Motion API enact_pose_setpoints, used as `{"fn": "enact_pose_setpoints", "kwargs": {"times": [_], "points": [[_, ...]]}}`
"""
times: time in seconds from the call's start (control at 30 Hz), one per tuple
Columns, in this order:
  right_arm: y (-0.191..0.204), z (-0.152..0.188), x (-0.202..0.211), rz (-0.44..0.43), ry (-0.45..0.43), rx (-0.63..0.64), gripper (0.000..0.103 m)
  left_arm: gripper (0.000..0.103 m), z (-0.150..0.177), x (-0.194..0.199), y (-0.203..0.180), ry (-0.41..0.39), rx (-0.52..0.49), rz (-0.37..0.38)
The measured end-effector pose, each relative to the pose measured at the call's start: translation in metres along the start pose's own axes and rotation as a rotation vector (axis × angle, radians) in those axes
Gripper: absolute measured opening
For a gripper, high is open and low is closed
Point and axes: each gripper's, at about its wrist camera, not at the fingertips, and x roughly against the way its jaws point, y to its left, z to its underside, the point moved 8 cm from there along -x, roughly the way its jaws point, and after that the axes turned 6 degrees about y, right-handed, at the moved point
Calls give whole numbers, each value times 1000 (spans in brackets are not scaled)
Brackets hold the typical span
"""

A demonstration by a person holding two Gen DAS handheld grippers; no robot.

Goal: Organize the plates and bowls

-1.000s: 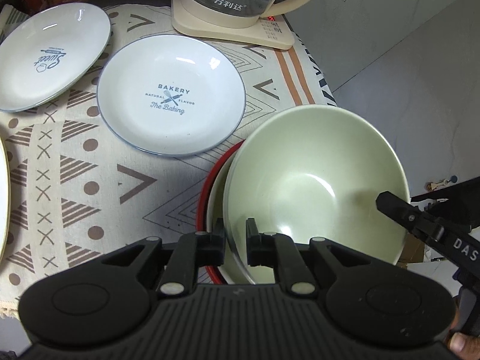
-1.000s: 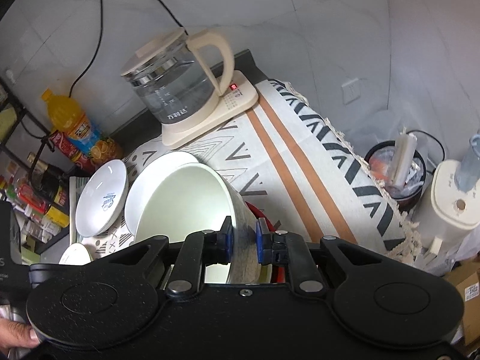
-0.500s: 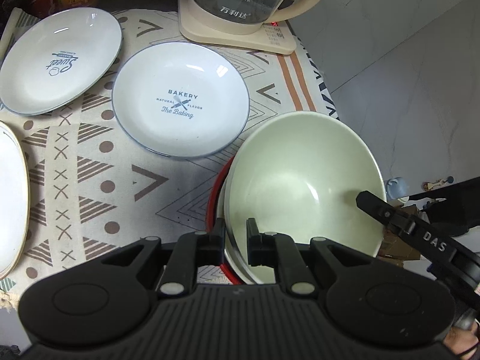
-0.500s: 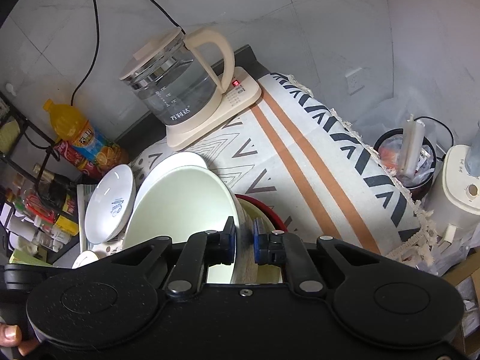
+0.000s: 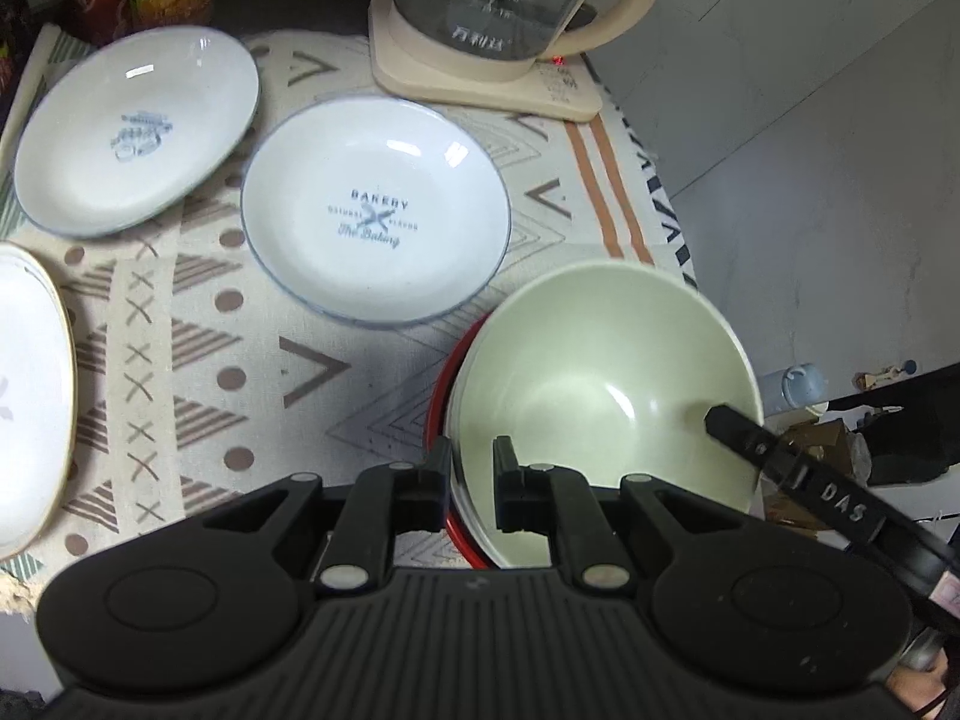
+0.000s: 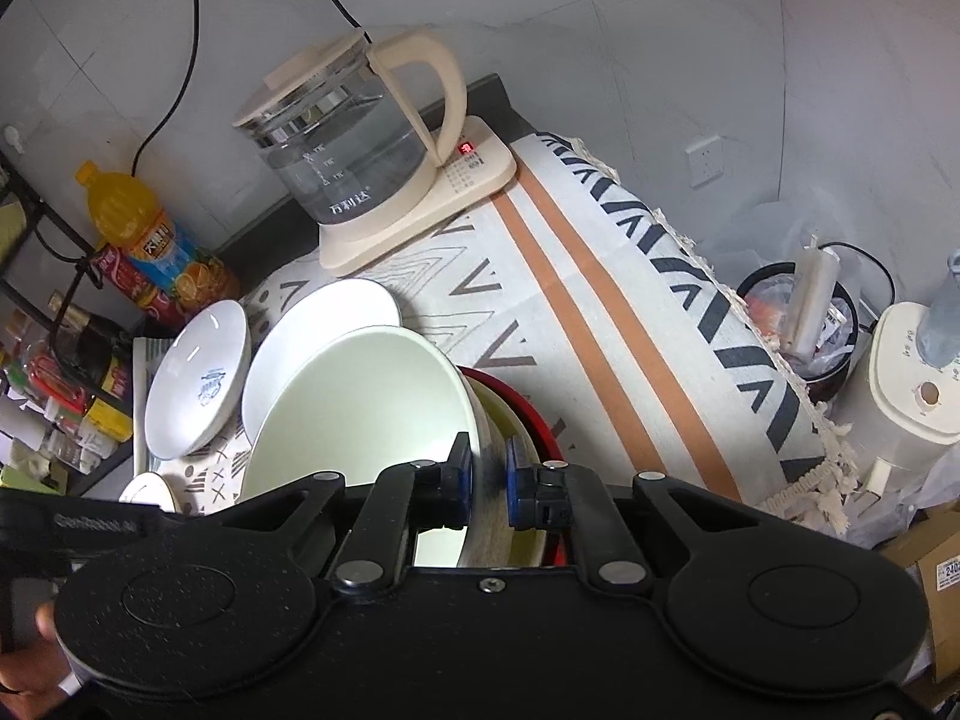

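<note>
A pale green bowl (image 5: 606, 378) sits nested in a cream bowl inside a red bowl (image 5: 441, 414) at the table's right edge. My left gripper (image 5: 471, 468) straddles the near rim of the stack, fingers a little apart. My right gripper (image 6: 486, 477) is shut on the green bowl's (image 6: 360, 414) far rim; one of its fingers (image 5: 780, 462) shows in the left wrist view. A white "Bakery" plate (image 5: 375, 216) and a second white plate (image 5: 135, 126) lie behind. A gold-rimmed plate (image 5: 30, 408) lies at the left.
A glass kettle on a cream base (image 5: 486, 30) stands at the back of the patterned cloth (image 5: 180, 348). Drink bottles (image 6: 144, 246) stand back left. Past the table's right edge are a bin (image 6: 792, 330) and a white appliance (image 6: 906, 384).
The green bowl has come down and settled into the cream and red bowls. Both grippers have drawn back a little; the left gripper's fingers have parted slightly.
</note>
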Motion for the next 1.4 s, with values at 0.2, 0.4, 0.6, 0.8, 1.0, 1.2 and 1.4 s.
{"fn": "enact_pose_setpoints", "kwargs": {"times": [0.2, 0.4, 0.6, 0.8, 1.0, 1.2, 1.4], "points": [[1, 2, 0, 46, -7, 50, 11, 10, -5, 2, -1, -20, -1, 3], [0, 1, -3, 52, 11, 56, 11, 10, 0, -16, 0, 11, 0, -13], [-4, -2, 2, 31, 29, 24, 11, 11, -4, -22, 6, -4, 8, -39], [-1, -5, 9, 31, -9, 70, 6, 12, -6, -25, 8, 2, 11, -33], [-5, -3, 0, 46, 14, 71, 5, 12, -8, -23, 6, 0, 3, -41], [-2, -1, 9, 43, 5, 60, 9, 16, -6, -15, 5, -21, -7, -59], [8, 4, 26, 30, -37, 92, 52, 52, -3, 4, 1, -78, -14, -64]]}}
